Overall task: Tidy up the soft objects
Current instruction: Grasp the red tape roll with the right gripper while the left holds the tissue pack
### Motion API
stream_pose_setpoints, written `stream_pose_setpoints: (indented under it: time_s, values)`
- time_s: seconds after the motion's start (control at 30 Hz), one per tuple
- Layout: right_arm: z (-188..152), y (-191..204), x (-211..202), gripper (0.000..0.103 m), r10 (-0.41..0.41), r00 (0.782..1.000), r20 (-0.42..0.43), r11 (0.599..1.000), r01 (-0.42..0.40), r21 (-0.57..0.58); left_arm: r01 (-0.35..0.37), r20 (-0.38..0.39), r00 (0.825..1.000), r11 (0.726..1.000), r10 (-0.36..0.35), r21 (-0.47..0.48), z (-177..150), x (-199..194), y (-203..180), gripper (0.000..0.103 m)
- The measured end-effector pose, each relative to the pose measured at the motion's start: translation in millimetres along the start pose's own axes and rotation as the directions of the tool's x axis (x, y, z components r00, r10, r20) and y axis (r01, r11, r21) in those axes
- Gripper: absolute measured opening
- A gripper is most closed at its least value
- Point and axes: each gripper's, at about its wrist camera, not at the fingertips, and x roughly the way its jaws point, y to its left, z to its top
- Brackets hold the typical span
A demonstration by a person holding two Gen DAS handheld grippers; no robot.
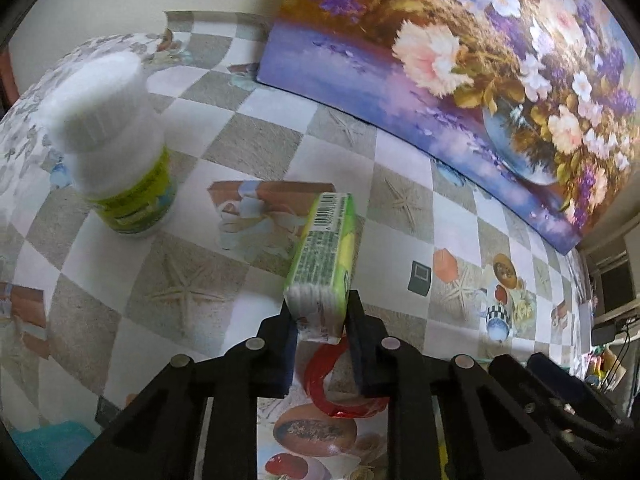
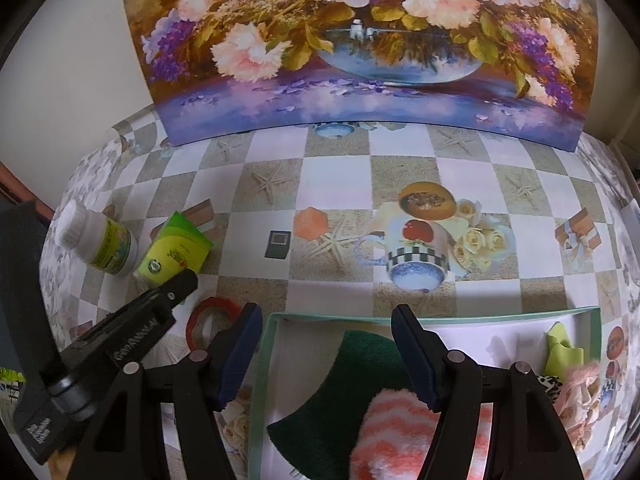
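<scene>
A green tissue pack [image 1: 320,256] sticks out forward from my left gripper [image 1: 320,314], which is shut on the pack's near end. In the right wrist view the same pack [image 2: 176,246] is next to a white bottle [image 2: 96,244], with my left gripper [image 2: 182,280] behind it. My right gripper [image 2: 326,316] hangs open with nothing between its fingers. It is above the mint-rimmed box [image 2: 440,312]. The box holds a dark green cloth [image 2: 352,384], a pink-and-white fuzzy piece [image 2: 392,432], a yellow-green cloth [image 2: 564,352] and a pink fluffy item [image 2: 580,396].
The white bottle [image 1: 116,148] with a green label stands left of the pack. A red ring [image 1: 320,384] lies on the checked tablecloth [image 1: 248,144] under the left fingers, and left of the box [image 2: 210,312]. A flower painting [image 2: 360,60] leans along the back.
</scene>
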Motion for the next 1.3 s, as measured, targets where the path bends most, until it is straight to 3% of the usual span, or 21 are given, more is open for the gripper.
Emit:
stream_pose_setpoints:
  time_s: [0.3, 0.57, 1.07, 1.3]
  values:
    - [-8.0, 38.8, 15.2, 0.071, 0.095, 0.994, -0.052, 0.991, -0.099, -0.088, -0.075, 0.075, 0.994, 0.996, 0.079, -0.056, 8.5, -48.4, 26.5, 0.023]
    - [-17.2, 76.9, 27.2, 0.070, 0.135, 0.987, -0.081, 0.971, -0.149, -0.186, -0.065, 0.092, 0.993, 0.990, 0.077, -0.123, 9.4, -69.6, 55.9, 0.023]
    - [-21.1, 97.4, 53.1, 0.069, -0.011, 0.998, -0.061, 0.968, -0.005, -0.252, -0.037, 0.070, 0.996, 0.990, 0.047, -0.136, 8.2, -62.3, 60.1, 0.023]
    - [-22.2, 97.1, 66.2, 0.066, -0.031, 0.996, -0.080, 0.966, 0.009, -0.257, -0.036, 0.068, 0.997, 0.990, 0.045, -0.134, 8.6, -61.7, 59.9, 0.023]
